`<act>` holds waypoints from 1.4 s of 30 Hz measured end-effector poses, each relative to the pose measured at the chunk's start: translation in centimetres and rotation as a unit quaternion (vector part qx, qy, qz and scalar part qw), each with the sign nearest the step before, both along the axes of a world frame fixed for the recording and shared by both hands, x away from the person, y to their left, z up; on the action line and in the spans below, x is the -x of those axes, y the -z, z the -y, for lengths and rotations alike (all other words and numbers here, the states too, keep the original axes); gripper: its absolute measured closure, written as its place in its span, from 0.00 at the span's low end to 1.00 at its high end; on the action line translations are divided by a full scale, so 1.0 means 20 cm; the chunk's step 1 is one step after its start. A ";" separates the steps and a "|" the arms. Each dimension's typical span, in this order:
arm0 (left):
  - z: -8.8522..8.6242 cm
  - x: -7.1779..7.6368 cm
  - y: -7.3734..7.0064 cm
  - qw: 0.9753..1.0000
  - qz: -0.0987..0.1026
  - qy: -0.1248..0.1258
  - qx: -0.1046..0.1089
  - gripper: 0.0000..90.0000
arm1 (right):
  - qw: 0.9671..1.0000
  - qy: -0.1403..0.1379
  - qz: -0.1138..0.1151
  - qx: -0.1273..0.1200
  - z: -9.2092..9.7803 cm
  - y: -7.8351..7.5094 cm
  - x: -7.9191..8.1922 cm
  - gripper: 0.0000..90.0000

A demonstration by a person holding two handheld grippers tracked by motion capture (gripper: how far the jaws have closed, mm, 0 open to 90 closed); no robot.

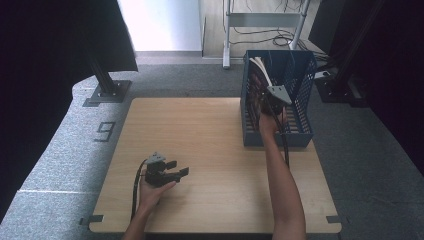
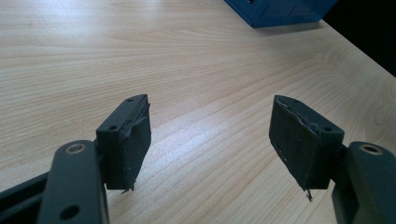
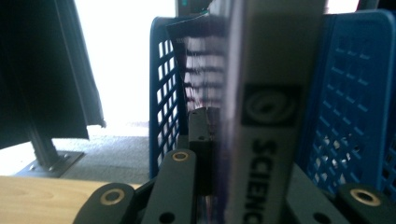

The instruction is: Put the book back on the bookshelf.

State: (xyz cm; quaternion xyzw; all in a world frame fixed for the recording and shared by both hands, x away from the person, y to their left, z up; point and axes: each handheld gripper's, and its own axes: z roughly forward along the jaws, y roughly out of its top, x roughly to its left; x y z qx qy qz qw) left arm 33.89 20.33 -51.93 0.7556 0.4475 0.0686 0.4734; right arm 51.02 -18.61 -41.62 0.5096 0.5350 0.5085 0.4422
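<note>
Nearest the person, the left gripper (image 1: pixel 172 171) rests low over the pale wood-grain table (image 1: pixel 210 150), its jaws spread wide with nothing between them, probably parked out of the way while the other hand works. Farther across, the right gripper (image 1: pixel 270 107) reaches into the blue perforated plastic crate (image 1: pixel 300 127) at the table's far right corner. Its jaws are clamped on the spine of a thin, dark-covered book (image 3: pixel 266 116) standing upright in the crate, gripped near its edge so it stays vertical.
</note>
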 end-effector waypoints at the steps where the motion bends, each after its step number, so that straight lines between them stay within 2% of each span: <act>1: 0.00 0.00 0.00 1.000 0.000 0.000 -0.001 0.33 | 1.000 0.003 0.002 -0.001 0.00 0.00 -0.01 0.91; 4: 0.00 0.00 0.00 1.000 -0.002 -0.001 0.000 0.33 | 1.000 0.011 -0.004 -0.010 0.03 -0.01 -0.04 0.91; 8: 0.00 0.00 0.00 1.000 0.000 0.000 -0.001 0.33 | 1.000 0.017 -0.003 -0.016 0.02 0.00 -0.06 0.91; 13: 0.00 0.00 0.01 1.000 -0.002 -0.001 -0.002 0.33 | 0.999 0.018 0.009 -0.029 0.00 0.00 -0.10 0.91; 15: 0.00 0.00 0.01 1.000 -0.003 0.000 -0.001 0.33 | 0.999 0.019 0.005 -0.034 0.00 0.00 -0.12 0.91; 19: 0.00 0.00 0.01 1.000 -0.003 0.001 0.000 0.33 | 0.999 0.019 0.007 -0.024 -0.03 0.02 -0.13 0.90; 22: 0.00 0.00 0.01 1.000 -0.001 0.002 -0.001 0.33 | 1.000 0.006 0.014 -0.016 -0.06 0.03 -0.11 0.90; 25: 0.02 0.01 0.00 1.000 -0.001 0.004 -0.001 0.33 | 1.000 -0.023 0.010 -0.005 -0.10 0.04 -0.08 0.88; 27: 0.02 0.01 0.00 1.000 0.000 0.008 -0.002 0.33 | 0.999 -0.051 0.008 0.002 -0.12 0.04 -0.07 0.83; 31: 0.04 0.02 -0.01 1.000 -0.002 0.014 -0.001 0.33 | 0.997 -0.072 -0.002 0.015 -0.14 0.05 -0.05 0.75; 37: 0.04 0.02 -0.01 1.000 -0.001 0.015 -0.002 0.33 | 0.996 -0.086 -0.015 0.009 -0.11 0.05 -0.01 0.72; 42: 0.06 0.02 -0.01 1.000 -0.001 0.019 -0.007 0.33 | 0.996 -0.084 -0.010 0.013 -0.11 0.05 0.02 0.79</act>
